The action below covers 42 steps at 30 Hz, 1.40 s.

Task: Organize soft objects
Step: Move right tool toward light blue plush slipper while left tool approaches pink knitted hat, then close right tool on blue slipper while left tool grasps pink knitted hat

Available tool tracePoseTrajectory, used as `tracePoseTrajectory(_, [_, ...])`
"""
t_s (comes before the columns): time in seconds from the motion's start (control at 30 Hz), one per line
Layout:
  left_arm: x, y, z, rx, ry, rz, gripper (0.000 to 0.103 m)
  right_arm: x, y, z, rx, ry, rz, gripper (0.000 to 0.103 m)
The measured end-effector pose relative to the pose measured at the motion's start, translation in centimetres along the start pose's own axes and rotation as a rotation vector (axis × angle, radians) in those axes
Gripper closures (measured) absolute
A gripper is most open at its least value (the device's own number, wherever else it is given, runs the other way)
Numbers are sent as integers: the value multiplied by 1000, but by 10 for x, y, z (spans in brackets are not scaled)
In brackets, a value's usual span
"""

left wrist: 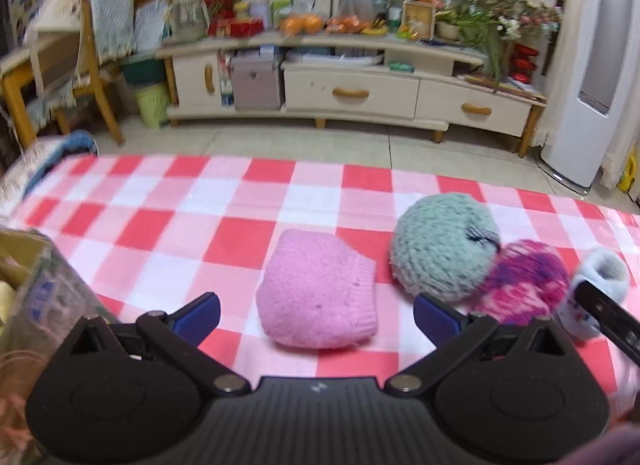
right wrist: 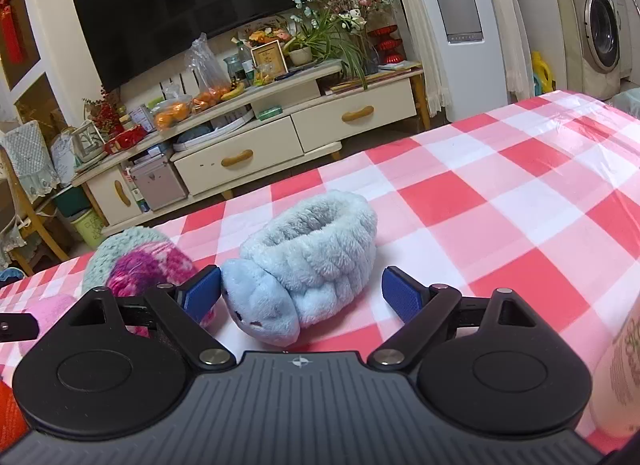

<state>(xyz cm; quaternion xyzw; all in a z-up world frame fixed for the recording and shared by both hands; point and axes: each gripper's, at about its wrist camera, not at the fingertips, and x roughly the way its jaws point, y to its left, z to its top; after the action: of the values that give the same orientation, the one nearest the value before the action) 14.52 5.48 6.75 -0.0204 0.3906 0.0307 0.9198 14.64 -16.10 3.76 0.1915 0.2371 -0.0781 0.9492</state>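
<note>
A folded pink knit piece [left wrist: 318, 293] lies on the red-and-white checked tablecloth [left wrist: 160, 221], straddled by my open left gripper [left wrist: 316, 311], whose blue pads do not touch it. To its right sit a mint-green yarn ball [left wrist: 442, 245], a magenta-and-white yarn ball [left wrist: 524, 281] and a light-blue plush slipper [left wrist: 596, 289]. In the right wrist view the light-blue plush slipper [right wrist: 304, 261] lies between the fingers of my open right gripper [right wrist: 302, 293]; the left pad [right wrist: 202, 291] is close to its toe. The magenta ball [right wrist: 148, 265] and green ball [right wrist: 120, 249] sit left of it.
A box with a clear plastic bag [left wrist: 36, 305] stands at the table's left edge. A pale bottle [right wrist: 624, 369] is at the right edge near me. Beyond the table stand a cluttered TV cabinet [left wrist: 352, 77], a wooden chair [left wrist: 60, 77] and a white tower unit [left wrist: 588, 85].
</note>
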Motion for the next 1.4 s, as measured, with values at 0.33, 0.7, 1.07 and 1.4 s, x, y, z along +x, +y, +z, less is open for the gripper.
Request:
tracePoseTrajectory(0.33, [47, 9, 10, -100, 114, 32, 1, 13, -1, 7, -2, 31, 28, 0])
tracePoseTrajectory(0.7, [43, -6, 18, 20, 109, -34, 46, 17, -3, 11, -17, 33, 39, 2])
tracePoseTrajectory(1.07, [47, -23, 50, -2, -75, -12, 50, 14, -2, 8, -14, 36, 74, 39])
tracePoseTrajectory(1.4, [71, -57, 46, 165, 19, -133, 50, 19, 12, 8, -104, 85, 218, 44])
